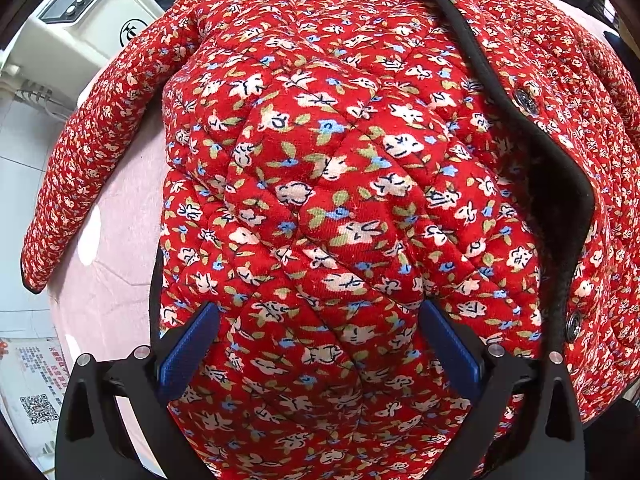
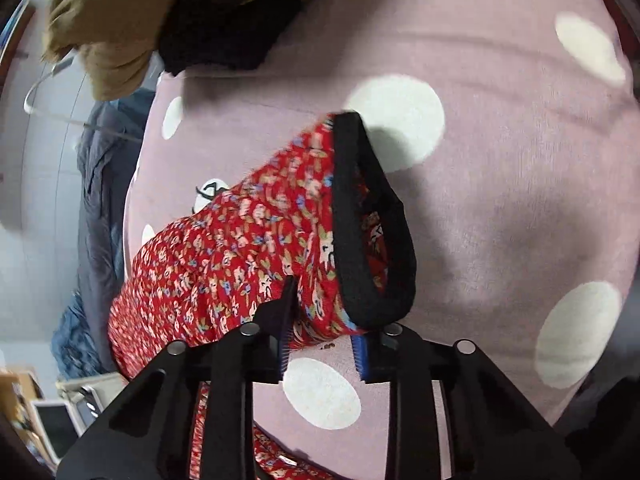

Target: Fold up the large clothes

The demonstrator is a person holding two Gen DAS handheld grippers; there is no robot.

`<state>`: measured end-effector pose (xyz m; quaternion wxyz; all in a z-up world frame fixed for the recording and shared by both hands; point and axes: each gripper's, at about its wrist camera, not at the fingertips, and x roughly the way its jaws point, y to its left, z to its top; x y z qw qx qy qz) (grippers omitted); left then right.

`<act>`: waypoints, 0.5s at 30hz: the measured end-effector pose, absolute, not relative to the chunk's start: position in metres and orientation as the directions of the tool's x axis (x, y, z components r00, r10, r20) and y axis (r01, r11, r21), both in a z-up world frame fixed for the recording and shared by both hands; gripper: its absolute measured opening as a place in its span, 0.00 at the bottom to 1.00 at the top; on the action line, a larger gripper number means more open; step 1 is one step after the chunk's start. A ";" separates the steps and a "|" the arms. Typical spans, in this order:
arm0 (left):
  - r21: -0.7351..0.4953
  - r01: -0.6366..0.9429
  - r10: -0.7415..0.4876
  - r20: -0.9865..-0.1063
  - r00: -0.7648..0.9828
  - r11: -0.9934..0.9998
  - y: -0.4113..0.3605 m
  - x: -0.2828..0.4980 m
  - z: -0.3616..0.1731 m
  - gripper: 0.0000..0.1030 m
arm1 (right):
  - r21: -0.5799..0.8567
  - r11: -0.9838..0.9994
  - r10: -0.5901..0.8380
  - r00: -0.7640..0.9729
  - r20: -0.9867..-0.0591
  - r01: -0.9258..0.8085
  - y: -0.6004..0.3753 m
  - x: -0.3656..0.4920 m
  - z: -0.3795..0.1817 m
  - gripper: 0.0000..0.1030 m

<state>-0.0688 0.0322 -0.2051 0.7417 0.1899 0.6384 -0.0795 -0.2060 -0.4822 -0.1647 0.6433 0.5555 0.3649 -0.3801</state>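
Now | our left gripper (image 1: 316,344) jaws wide around a jacket (image 1: 340,184) bulge | right gripper (image 2: 322,332) clamped on sleeve cuff (image 2: 368,232) | jacket spread on the dotted pink sheet (image 2: 500,184) | clothes pile (image 2: 168,20) beyond

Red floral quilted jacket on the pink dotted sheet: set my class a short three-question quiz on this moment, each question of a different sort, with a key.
1. True or false: the right gripper has the black-trimmed cuff end of the sleeve of the red floral quilted jacket between its fingers.
2. Multiple choice: the left gripper stands (A) shut on a hanger, (B) wide open over the jacket's body, (C) clamped on a button.
3. Fill in: the jacket lies on a pink sheet with large ____ dots.

Key: 1 true; 2 B; 3 white.
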 end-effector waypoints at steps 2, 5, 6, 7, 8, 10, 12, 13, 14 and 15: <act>0.180 0.359 0.125 -0.977 0.172 0.916 0.031 -0.071 -0.205 0.95 | 0.371 0.216 -0.132 0.404 -0.905 0.903 -0.477 -0.190 -0.143 0.21; 0.182 0.360 0.128 -0.977 0.168 0.915 0.031 -0.072 -0.206 0.95 | 0.278 0.370 -0.197 0.367 -0.909 0.887 -0.465 -0.164 -0.115 0.19; 0.182 0.361 0.129 -0.978 0.165 0.915 0.031 -0.072 -0.206 0.95 | 0.248 0.423 -0.217 0.363 -0.906 0.871 -0.458 -0.154 -0.105 0.19; 0.181 0.361 0.129 -0.978 0.163 0.915 0.031 -0.071 -0.205 0.95 | 0.226 0.469 -0.230 0.365 -0.902 0.854 -0.454 -0.144 -0.096 0.18; 0.179 0.361 0.128 -0.979 0.161 0.915 0.031 -0.071 -0.205 0.95 | 0.206 0.518 -0.241 0.372 -0.897 0.830 -0.446 -0.130 -0.085 0.18; 0.173 0.359 0.124 -0.980 0.155 0.917 0.032 -0.068 -0.203 0.95 | 0.194 0.599 -0.241 0.406 -0.882 0.777 -0.431 -0.105 -0.067 0.17; 0.167 0.356 0.118 -0.981 0.154 0.920 0.034 -0.065 -0.200 0.95 | 0.183 0.660 -0.234 0.430 -0.872 0.729 -0.416 -0.082 -0.053 0.17; 0.164 0.352 0.114 -0.981 0.159 0.921 0.035 -0.064 -0.197 0.95 | 0.178 0.692 -0.228 0.446 -0.866 0.699 -0.406 -0.069 -0.045 0.17; 0.162 0.350 0.109 -0.980 0.165 0.923 0.036 -0.062 -0.194 0.95 | 0.181 0.730 -0.211 0.469 -0.858 0.659 -0.393 -0.053 -0.036 0.17; 0.160 0.348 0.104 -0.979 0.175 0.924 0.038 -0.062 -0.190 0.95 | 0.187 0.761 -0.189 0.488 -0.852 0.621 -0.380 -0.039 -0.028 0.17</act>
